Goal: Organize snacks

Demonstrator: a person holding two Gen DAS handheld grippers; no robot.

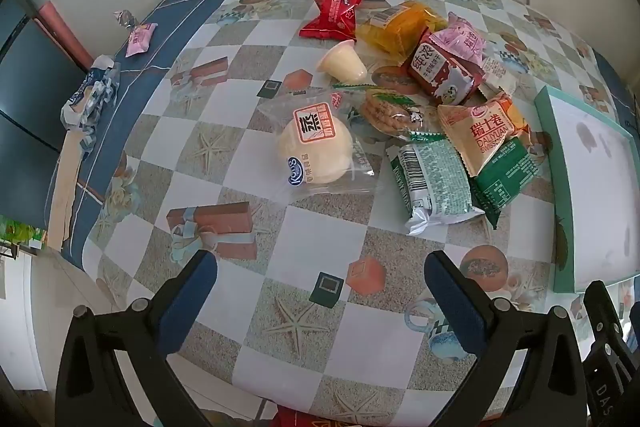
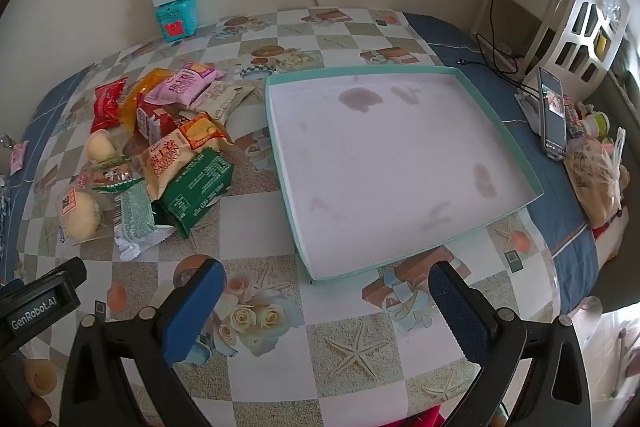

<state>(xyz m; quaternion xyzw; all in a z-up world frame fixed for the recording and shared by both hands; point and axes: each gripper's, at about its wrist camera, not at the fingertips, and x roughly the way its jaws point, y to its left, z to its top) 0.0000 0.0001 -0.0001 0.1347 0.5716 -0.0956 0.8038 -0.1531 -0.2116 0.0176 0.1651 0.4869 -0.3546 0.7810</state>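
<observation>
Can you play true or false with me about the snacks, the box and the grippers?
1. The tray has no snacks in it. True.
2. The left gripper holds the steamed bun. False: it is open and holds nothing; the bun lies on the table.
3. The red packet lies on the far side of the pile, toward the wall. True.
4. The right gripper is shut on a green packet. False: it is open, and the packet lies in the pile left of the tray.
5. A phone lies to the right of the tray. True.
6. The jelly cup is inside the tray. False: it is on the table beside the red packet.
</observation>
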